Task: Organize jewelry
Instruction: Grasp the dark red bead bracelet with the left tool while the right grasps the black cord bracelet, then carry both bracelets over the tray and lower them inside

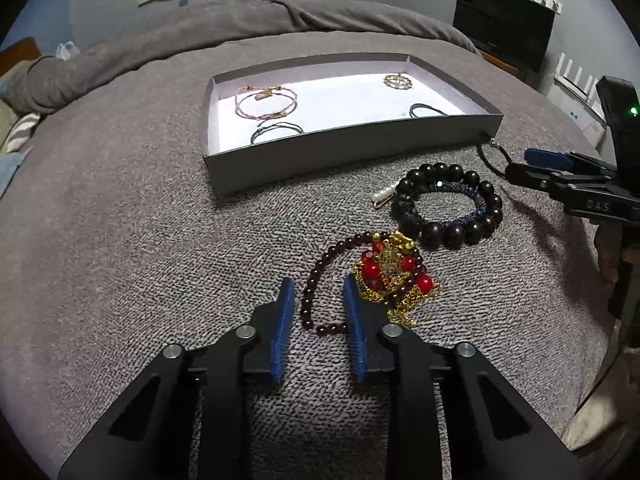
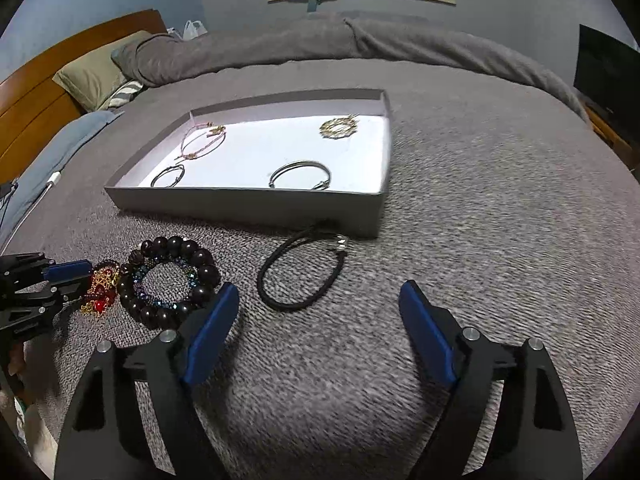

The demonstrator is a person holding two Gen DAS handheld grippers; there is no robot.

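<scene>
Jewelry sorting is partway done. The tray (image 1: 352, 152) sits on the bed (image 1: 120, 240) and already holds a pink cord bracelet (image 1: 266, 102), a gold piece (image 1: 398, 80) and two thin bangles (image 2: 300, 174).

Still loose on the bed, in front of the tray: a dark bead bracelet (image 1: 448, 204), a dark red bead string (image 1: 320, 292) tangled with a red-and-gold chain (image 1: 394, 276), a pearl pin (image 1: 383, 196) and a black cord loop (image 2: 300, 276) touching the tray's front wall.

Left gripper (image 1: 319, 284): jaws narrow but not closed, straddling the near bend of the bead string; pads not yet pressing on it, so nothing held.

Right gripper (image 2: 319, 300): jaws wide, empty, low over the bed just short of the cord loop.

Step in hand, likely: both grippers setting up picks, left on the bead string, right on the cord loop.

Next: left needs to pinch the beads and lift slowly, since the chain is tangled in and may drag along. Right needs to advance, pinch the loop, then carry it over the wall to a bare tray spot.
</scene>
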